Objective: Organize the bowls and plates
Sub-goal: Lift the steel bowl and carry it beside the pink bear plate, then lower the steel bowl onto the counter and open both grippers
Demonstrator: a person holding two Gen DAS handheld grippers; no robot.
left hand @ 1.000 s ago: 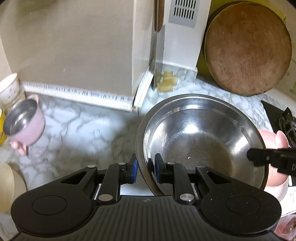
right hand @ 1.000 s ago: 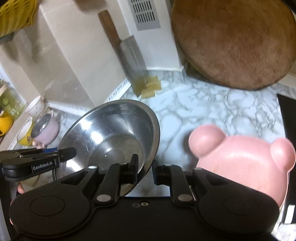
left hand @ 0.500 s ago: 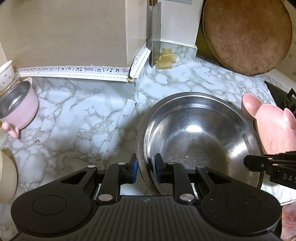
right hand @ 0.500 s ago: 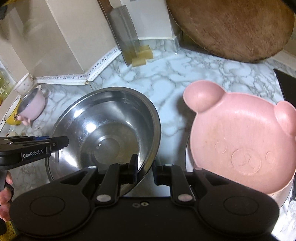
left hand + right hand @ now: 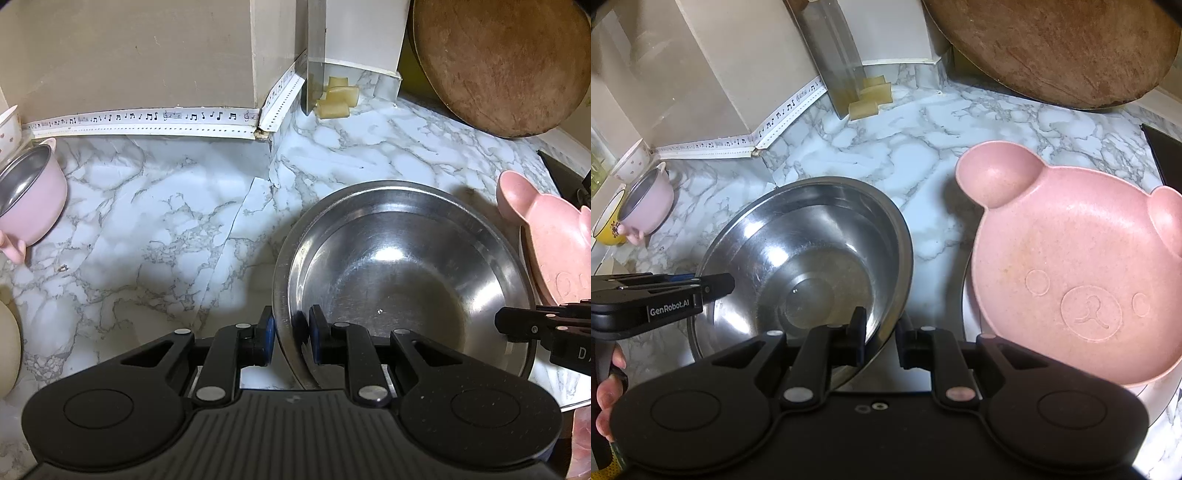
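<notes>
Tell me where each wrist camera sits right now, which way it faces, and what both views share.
Left wrist: behind the left gripper, angled down at the counter; its fingers clamp the steel bowl rim; right gripper's tip at right.
Right wrist: behind the right gripper, angled down; it clamps the opposite rim, pink bear plate at right; a hand at lower left.
Shared: bowl, bear plate, pink pot, round board.
</notes>
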